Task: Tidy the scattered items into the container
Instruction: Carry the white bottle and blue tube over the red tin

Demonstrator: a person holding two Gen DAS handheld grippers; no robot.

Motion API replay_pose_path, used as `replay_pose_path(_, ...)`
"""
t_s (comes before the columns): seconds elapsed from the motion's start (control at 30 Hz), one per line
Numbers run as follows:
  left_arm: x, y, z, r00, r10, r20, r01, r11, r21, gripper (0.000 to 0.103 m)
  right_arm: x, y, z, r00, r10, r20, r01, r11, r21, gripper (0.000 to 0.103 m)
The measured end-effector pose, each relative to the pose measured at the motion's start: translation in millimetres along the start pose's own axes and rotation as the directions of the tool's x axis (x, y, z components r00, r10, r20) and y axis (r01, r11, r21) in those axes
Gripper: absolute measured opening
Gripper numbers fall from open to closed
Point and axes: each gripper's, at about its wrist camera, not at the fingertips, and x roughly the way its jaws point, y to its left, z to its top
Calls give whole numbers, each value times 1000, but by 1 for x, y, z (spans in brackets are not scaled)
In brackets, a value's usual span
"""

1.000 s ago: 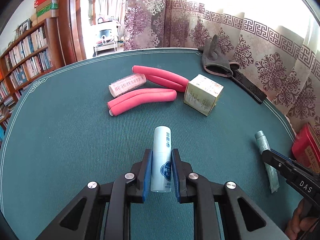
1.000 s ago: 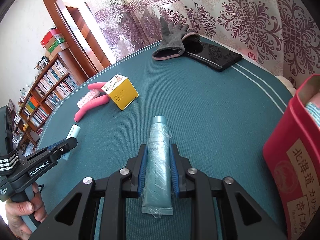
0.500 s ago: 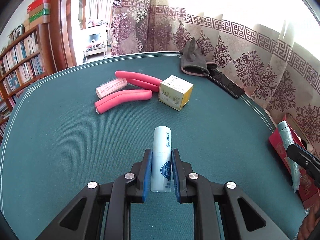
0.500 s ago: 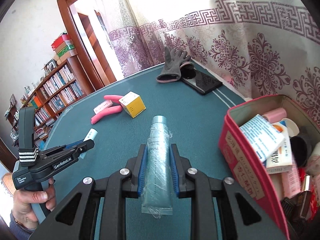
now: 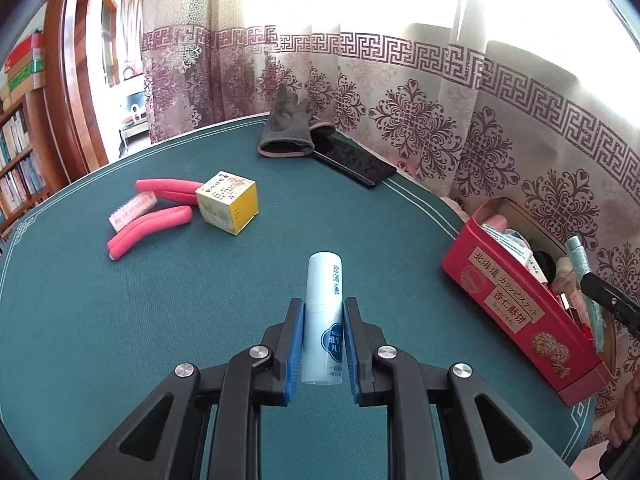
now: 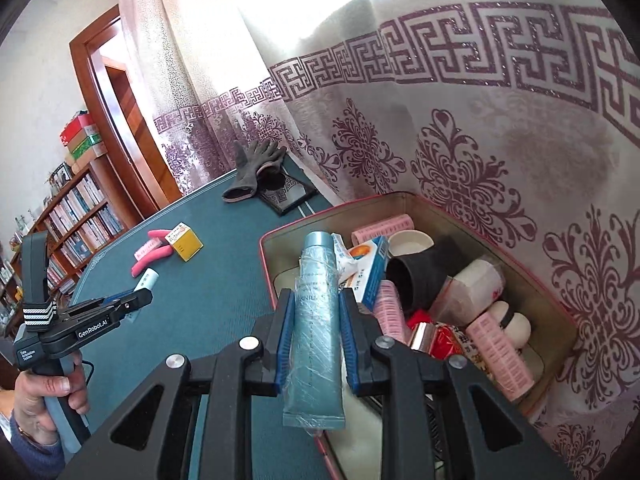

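Observation:
My left gripper (image 5: 322, 312) is shut on a white bottle (image 5: 323, 312) and holds it above the green table. My right gripper (image 6: 316, 300) is shut on a teal tube (image 6: 318, 320) and holds it over the left rim of the open red tin (image 6: 560, 308), which holds several items. The red tin also shows in the left wrist view (image 5: 516, 304) at the right table edge, with the teal tube (image 5: 580, 256) over it. Pink foam rollers (image 5: 152, 226), a pink curler (image 5: 132, 210) and a yellow box (image 5: 228, 202) lie on the table.
A grey glove (image 5: 286, 136) and a black phone (image 5: 352, 162) lie at the table's far edge by the curtain. The tin sits against the curtain. A bookshelf and doorway stand beyond the table at the left.
Both grippers moved right toward the red tin with their loads. The right gripper rose and now holds the tube over the open tin.

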Motion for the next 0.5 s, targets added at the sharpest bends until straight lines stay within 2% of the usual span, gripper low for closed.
replay_pose_path(0.2, -6, -38, 7, 999, -31, 14, 30, 997, 66, 20, -2, -23, -11, 1000, 14, -9, -14, 1000, 27, 26)
replay_pose_path(0.5, -6, -98, 15, 991, -134, 4, 132, 979, 155, 20, -18, -32, -21, 995, -91, 37, 93, 995, -39, 26)
